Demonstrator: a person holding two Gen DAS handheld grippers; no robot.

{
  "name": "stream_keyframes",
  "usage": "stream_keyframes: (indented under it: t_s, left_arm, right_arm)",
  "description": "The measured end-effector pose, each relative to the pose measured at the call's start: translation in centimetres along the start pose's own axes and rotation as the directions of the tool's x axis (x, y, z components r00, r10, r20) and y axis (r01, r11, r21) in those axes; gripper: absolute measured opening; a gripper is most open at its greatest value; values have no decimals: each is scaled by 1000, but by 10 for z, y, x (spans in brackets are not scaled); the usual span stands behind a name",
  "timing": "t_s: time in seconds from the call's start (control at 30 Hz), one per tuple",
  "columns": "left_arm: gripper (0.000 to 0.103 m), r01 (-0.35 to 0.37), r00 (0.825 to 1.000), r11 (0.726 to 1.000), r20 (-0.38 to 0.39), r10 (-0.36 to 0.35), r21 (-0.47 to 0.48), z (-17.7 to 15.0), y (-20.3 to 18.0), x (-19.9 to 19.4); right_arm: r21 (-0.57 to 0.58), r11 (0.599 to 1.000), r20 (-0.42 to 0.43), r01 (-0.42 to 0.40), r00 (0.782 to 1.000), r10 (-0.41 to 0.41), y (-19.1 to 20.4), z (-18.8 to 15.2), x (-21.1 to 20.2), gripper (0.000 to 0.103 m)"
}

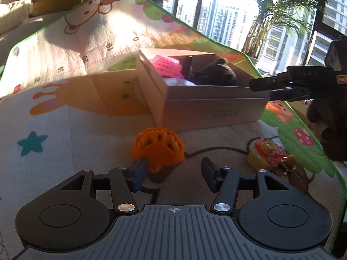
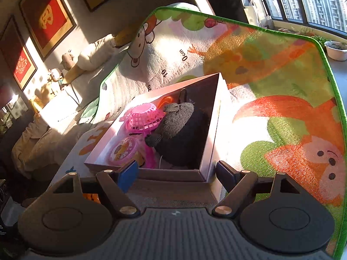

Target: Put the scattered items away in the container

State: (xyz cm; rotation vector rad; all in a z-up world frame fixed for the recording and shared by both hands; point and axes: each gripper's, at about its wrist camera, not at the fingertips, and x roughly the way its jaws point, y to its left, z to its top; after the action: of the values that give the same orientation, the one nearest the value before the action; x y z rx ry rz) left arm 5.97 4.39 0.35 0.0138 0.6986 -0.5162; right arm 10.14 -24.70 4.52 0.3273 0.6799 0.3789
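Note:
A cardboard box [image 1: 208, 106] [image 2: 213, 125] stands on a cartoon play mat [image 1: 65, 99]. It holds a pink basket [image 2: 144, 117], a dark plush toy [image 2: 180, 130] and a round pink case [image 2: 123, 150]. An orange lattice ball [image 1: 159, 148] lies on the mat just ahead of my open, empty left gripper [image 1: 172, 174]. A yellow and red toy [image 1: 267, 156] lies to its right. My right gripper [image 2: 177, 176] is open and empty above the box's near edge; it also shows in the left wrist view [image 1: 279, 86].
The mat's green edge [image 2: 331, 99] runs along the right. Cushions and soft toys [image 2: 86, 58] lie at the far left by a wall with framed pictures. Windows and a potted palm [image 1: 277, 15] stand behind.

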Motion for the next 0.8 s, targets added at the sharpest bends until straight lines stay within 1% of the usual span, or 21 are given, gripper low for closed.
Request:
stream_keyframes:
  t_s: [0.07, 0.13, 0.17, 0.2, 0.23, 0.27, 0.33, 0.4, 0.43, 0.5, 0.6, 0.67, 0.7, 0.77, 0.8]
  left_arm:
    - [67, 38, 999, 999, -10, -38, 34, -2, -16, 2]
    - [70, 78, 997, 995, -17, -77, 68, -3, -30, 3]
    - [75, 91, 996, 993, -12, -90, 80, -2, -36, 2]
    - [79, 87, 996, 992, -2, -87, 94, 0, -40, 1]
    - [87, 64, 998, 992, 14, -66, 110, 1, -43, 0]
    - [92, 26, 999, 992, 33, -30, 124, 2, -46, -2]
    - [94, -46, 998, 991, 57, 39, 128, 4, -45, -3]
    - [94, -75, 996, 993, 56, 70, 94, 6, -39, -2]
    - [95, -83, 995, 994, 52, 79, 76, 7, -35, 0]
    - [95, -95, 995, 994, 43, 93, 57, 7, -30, 1]
    - [96, -76, 997, 997, 27, 75, 27, 9, -23, 5]
    - [96, -70, 997, 997, 23, 70, 11, 12, -21, 11]
    - [96, -75, 997, 997, 25, 75, 12, 13, -20, 14]
    - [97, -82, 996, 996, 28, 82, 18, 13, -20, 17]
    - [97, -81, 996, 997, 26, 81, 17, 13, -20, 19]
  right_arm:
    - [-22, 1000, -6, -15, 1000, 15, 7, -5, -3, 80]
    - [-35, 999, 0, -13, 1000, 13, 11, -11, -10, 81]
    - [-44, 999, 4, -6, 1000, 7, 12, -14, -15, 81]
    - [-53, 999, 9, 7, 1000, -7, 14, -18, -19, 82]
    - [-64, 998, 10, 21, 1000, -20, 15, -24, -24, 84]
    - [-85, 996, 7, 33, 999, -32, 18, -30, -28, 84]
    - [-154, 986, -11, 60, 998, -62, 25, -43, -33, 85]
    - [-238, 967, -35, 88, 994, -99, 34, -57, -36, 88]
    - [-275, 956, -42, 99, 992, -115, 39, -63, -37, 91]
    - [-343, 934, -53, 105, 990, -131, 46, -75, -40, 91]
    - [-395, 917, -88, 63, 991, -106, 54, -85, -42, 91]
    - [-412, 909, -87, 62, 990, -107, 56, -86, -43, 91]
    - [-401, 914, -73, 67, 992, -105, 54, -83, -45, 91]
    - [-340, 935, -26, 100, 993, -116, 46, -69, -47, 92]
    - [-307, 942, 6, 137, 990, -142, 41, -62, -46, 95]
